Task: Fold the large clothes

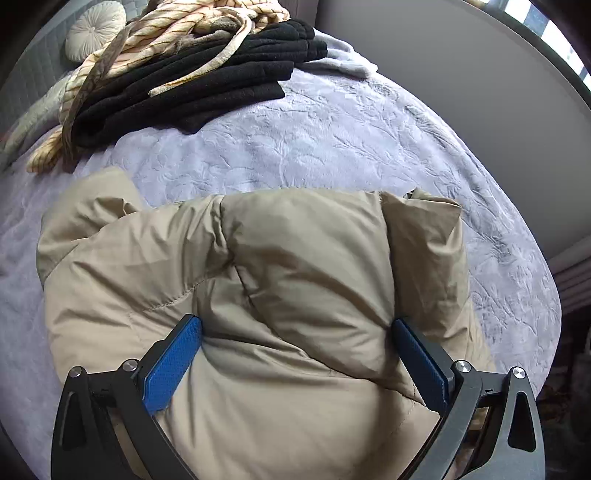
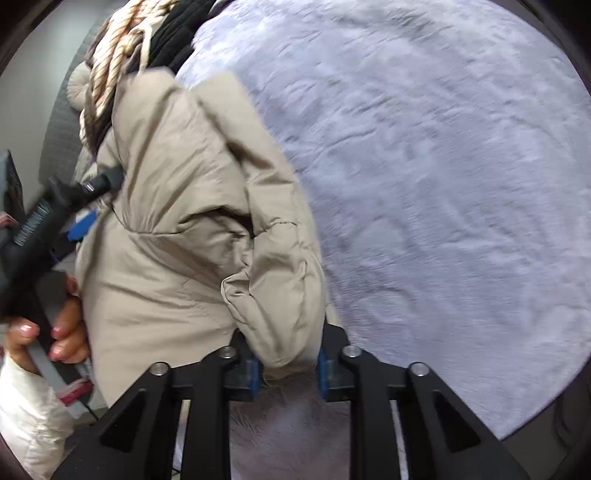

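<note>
Beige puffer jacket lies bunched on the lavender bedspread, filling the lower centre of the left wrist view; in the right wrist view the same jacket runs from upper left down to bottom centre.

Left gripper: jaws spread wide, blue pads pressed against a thick padded fold of the jacket on either side. Fabric bulges between them; grip is around the fold, not pinched flat. Counted as grasping the jacket. In the right wrist view this gripper appears at left edge, partly hidden behind the jacket, held by the person's left hand.

Right gripper: jaws narrowly apart at bottom centre, a rounded end of the jacket, apparently a sleeve or cuff, sits between the blue pads. Contact on both sides appears likely; frame is motion-blurred, so firmness of clamp cannot be told.

Upper left of left wrist view: folded black garment on the bedspread, with a cream striped blanket draped over it. Round cream cushion beyond, against a grey quilted headboard.
</note>
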The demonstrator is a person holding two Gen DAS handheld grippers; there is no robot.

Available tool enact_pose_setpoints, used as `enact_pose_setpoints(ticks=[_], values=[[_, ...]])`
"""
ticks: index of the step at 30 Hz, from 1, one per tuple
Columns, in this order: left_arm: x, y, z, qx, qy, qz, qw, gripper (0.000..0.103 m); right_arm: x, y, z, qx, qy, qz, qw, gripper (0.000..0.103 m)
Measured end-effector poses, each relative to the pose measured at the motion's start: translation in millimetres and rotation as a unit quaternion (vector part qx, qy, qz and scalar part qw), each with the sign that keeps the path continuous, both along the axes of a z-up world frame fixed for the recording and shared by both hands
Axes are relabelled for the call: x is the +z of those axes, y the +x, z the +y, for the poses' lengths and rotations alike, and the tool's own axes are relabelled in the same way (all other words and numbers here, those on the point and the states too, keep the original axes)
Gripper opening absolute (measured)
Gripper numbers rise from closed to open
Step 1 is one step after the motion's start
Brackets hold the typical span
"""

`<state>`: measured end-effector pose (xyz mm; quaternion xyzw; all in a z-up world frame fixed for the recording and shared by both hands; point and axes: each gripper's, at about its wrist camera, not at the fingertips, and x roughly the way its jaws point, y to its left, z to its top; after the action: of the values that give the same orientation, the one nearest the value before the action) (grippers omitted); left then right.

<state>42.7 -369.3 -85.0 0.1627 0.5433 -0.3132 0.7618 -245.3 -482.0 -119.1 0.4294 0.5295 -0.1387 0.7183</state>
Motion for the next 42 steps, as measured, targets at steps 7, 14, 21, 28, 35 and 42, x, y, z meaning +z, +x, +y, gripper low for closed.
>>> enact_pose_setpoints(ticks=[7,14,21,28,35,42], values=[[-5.0,12.2,7.1,0.023,-0.011,0.019,0.9995,0.102,79.5,10.8,-12.2,0.031,-0.091,-0.098,0.991,0.034],[28.3,6.5,31.9,0.05,-0.003,0.02,0.9985,0.102,32.1,96.4,18.4,0.152,-0.112,-0.039,0.981,0.033],[57.2,-5.9,100.9,0.119,0.005,0.013,0.9928,0.102,-7.7,95.5,11.5,0.136,-0.078,-0.011,0.988,0.033],[29.8,-23.9,156.5,0.171,0.024,0.062,0.9829,0.102,6.9,112.9,1.2,0.137,-0.074,-0.003,0.988,0.036],[14.6,-32.6,172.0,0.191,0.005,0.082,0.978,0.102,26.2,113.7,-4.0,0.145,-0.078,-0.002,0.986,0.043],[12.4,-32.4,173.7,0.193,0.007,0.086,0.9775,0.102,41.3,108.3,-12.1,0.148,-0.082,-0.012,0.985,0.05]])
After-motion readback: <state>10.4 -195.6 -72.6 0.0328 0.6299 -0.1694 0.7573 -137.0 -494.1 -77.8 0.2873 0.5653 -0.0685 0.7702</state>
